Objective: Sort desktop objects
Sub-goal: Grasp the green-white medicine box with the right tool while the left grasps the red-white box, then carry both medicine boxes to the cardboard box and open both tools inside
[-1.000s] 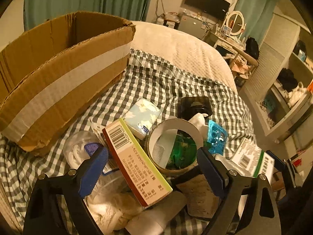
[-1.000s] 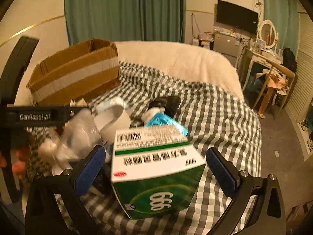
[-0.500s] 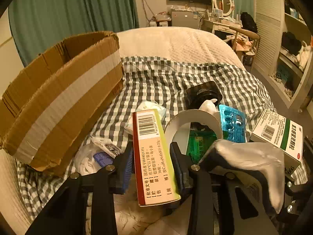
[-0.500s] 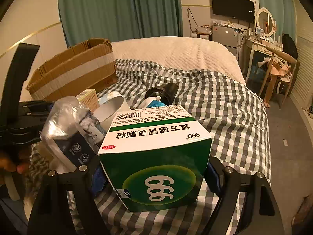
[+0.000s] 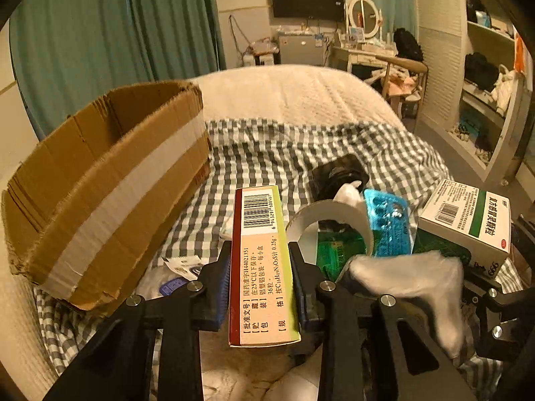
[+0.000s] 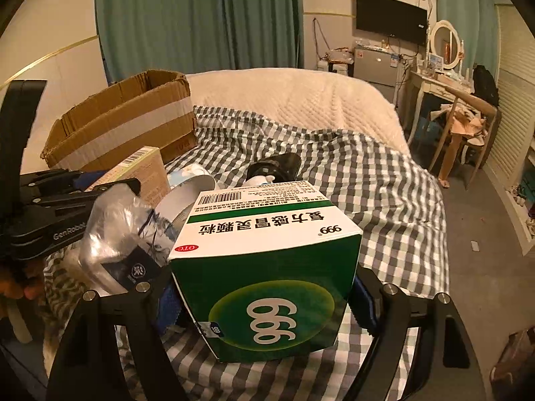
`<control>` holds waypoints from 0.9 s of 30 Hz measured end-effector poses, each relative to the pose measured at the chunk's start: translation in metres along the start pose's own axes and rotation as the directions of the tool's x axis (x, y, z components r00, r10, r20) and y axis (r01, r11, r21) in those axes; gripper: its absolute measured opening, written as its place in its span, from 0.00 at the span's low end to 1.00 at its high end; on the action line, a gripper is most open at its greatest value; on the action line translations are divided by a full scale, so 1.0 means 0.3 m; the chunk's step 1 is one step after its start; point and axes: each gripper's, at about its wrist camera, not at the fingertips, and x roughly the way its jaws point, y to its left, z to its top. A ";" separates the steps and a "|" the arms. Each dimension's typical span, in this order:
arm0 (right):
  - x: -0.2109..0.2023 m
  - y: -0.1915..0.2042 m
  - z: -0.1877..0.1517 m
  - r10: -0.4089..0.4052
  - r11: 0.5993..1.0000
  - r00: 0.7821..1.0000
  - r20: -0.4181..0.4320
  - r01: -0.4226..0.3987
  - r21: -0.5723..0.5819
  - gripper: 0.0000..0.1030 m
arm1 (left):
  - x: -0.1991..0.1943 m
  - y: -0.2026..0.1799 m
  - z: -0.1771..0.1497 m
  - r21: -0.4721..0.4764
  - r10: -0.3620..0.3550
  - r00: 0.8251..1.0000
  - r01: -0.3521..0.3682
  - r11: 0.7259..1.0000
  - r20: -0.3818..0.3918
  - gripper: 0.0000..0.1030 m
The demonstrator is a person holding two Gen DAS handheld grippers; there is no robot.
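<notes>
— Medicine boxes, both lifted over the checked blanket (image 5: 301,153). What's hidden?

— The green 999 box (image 6: 267,267) covers the right gripper (image 6: 267,297); its blue pads barely peek out, clenched on the box's sides. A crumpled plastic bag (image 6: 117,234) blurs beside it.

— And the other camera?

— It shows the left gripper (image 5: 262,287) grasping the narrow yellow-edged box (image 5: 262,260) upright, with a tape roll (image 5: 334,220) and blue blister pack (image 5: 388,224) behind it. The right view hides that pack.

— Changed since a second ago?

— Yes: both grippers were spread wide then, boxes lying low. The cardboard carton (image 5: 107,180) sits as before.
</notes>
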 end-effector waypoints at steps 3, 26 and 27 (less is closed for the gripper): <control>-0.049 0.014 0.011 -0.020 1.000 1.000 0.018 0.020 0.005 0.78 | -0.046 0.025 0.015 -0.018 -0.010 0.999 0.011 1.000 0.037 0.30; -0.368 0.355 0.343 0.043 0.990 0.979 0.200 -0.069 0.125 0.78 | -0.378 0.493 0.191 -0.317 -0.074 0.930 0.196 0.928 0.359 0.30; -0.361 0.383 0.378 0.054 0.989 0.977 0.209 -0.080 0.122 0.78 | -0.390 0.530 0.206 -0.330 -0.053 0.926 0.187 0.925 0.375 0.30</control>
